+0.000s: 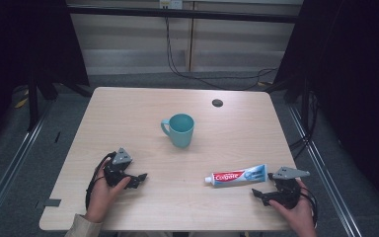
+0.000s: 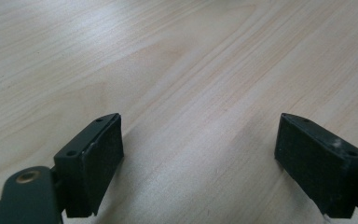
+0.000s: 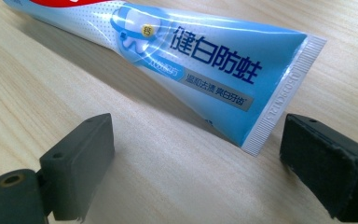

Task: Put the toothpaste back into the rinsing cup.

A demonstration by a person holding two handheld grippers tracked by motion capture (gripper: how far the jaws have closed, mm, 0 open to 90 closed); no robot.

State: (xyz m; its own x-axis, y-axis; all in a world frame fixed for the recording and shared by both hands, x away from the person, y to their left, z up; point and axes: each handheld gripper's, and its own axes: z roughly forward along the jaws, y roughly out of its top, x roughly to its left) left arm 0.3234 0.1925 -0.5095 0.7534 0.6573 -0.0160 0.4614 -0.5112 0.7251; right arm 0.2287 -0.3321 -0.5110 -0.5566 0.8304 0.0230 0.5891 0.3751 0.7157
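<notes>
Here the toothpaste tube (image 1: 238,175) lies flat on the light wooden table (image 1: 128,113), toward its near right side, with the white cap pointing left and the crimped flat end pointing right. The right hand-held gripper (image 1: 269,186) sits low on the table just beside that crimped end, gripped by the person's right hand (image 1: 296,210); its jaws stand wide apart and hold nothing. In the right gripper view the tube (image 3: 200,70) runs slantwise across the wood ahead of the jaws, its crimped end lying between them and close to the right-hand jaw, not touching either as far as can be seen.

The left hand-held gripper (image 1: 133,178) rests near the front left of the table in the person's left hand (image 1: 102,195), well apart from the tube. Its jaws are spread open too, and the left gripper view shows bare wood grain (image 2: 191,84) between them.

A teal mug (image 1: 180,130) stands upright near the middle of the table, handle to the left, farther back than both grippers and clear of the tube. A small dark round hole (image 1: 217,102) sits in the tabletop behind it. Nothing lies between the right hand-held gripper and the tube.
</notes>
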